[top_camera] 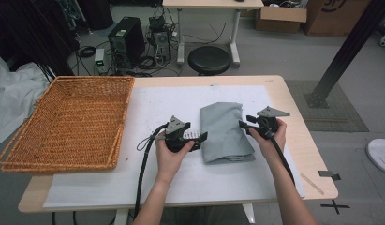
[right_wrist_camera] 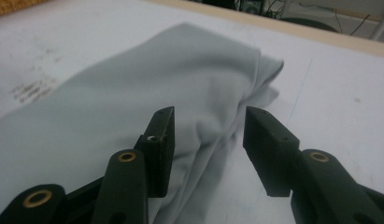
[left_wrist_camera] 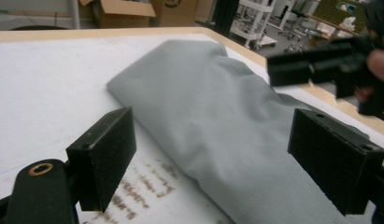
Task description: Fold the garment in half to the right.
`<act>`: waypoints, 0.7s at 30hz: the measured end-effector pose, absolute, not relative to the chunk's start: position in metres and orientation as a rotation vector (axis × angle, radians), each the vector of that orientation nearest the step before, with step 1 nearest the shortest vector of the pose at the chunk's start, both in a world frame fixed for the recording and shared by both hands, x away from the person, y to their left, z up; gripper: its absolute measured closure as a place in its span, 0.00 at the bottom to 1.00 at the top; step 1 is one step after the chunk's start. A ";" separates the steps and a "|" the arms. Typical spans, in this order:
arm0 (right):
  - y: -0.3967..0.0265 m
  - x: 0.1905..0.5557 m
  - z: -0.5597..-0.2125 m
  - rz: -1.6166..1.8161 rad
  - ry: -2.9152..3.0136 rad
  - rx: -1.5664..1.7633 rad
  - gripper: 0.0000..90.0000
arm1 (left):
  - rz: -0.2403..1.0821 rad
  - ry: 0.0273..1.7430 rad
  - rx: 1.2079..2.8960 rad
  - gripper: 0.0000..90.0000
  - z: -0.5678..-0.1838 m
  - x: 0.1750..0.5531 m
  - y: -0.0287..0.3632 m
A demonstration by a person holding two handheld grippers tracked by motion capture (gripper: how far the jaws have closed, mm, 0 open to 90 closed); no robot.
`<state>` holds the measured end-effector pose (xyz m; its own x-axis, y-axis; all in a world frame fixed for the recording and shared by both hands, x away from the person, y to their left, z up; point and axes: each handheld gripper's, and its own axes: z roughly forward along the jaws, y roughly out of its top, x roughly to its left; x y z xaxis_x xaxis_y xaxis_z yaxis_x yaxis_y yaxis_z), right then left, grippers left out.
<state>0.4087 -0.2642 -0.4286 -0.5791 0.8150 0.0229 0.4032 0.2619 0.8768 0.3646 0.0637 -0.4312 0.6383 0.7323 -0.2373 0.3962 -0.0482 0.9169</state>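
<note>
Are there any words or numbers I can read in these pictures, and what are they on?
No text reads clearly.
Cardboard box: a dark printed mark, cut off at the frame's top edge, unreadable.
White table cover: brownish smudges in rows, too blurred to tell whether they are writing.
Grey folded cloth: no lettering.
</note>
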 end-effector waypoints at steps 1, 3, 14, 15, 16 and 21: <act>-0.265 0.404 -0.432 1.260 2.108 1.106 0.59 | 0.362 0.947 1.664 0.17 -0.430 0.364 0.066; -0.268 0.393 -0.438 1.278 2.098 1.121 0.58 | 0.367 0.957 1.648 0.17 -0.428 0.363 0.072; -0.287 0.338 -0.444 1.485 2.102 1.307 0.70 | 0.365 0.965 1.632 0.17 -0.427 0.360 0.083; -0.287 0.337 -0.446 1.467 2.118 1.316 0.77 | 0.365 0.965 1.632 0.17 -0.427 0.360 0.083; -0.287 0.337 -0.448 1.450 2.134 1.327 0.86 | 0.365 0.963 1.633 0.17 -0.427 0.359 0.082; -0.288 0.326 -0.449 1.416 2.161 1.323 0.99 | 0.364 0.954 1.635 0.18 -0.426 0.358 0.084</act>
<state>0.3264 -0.2879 -0.4487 -0.5621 0.7845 0.2619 0.5533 0.1213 0.8241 0.3579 0.0838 -0.4257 0.6212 0.7435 -0.2476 0.3893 -0.0186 0.9209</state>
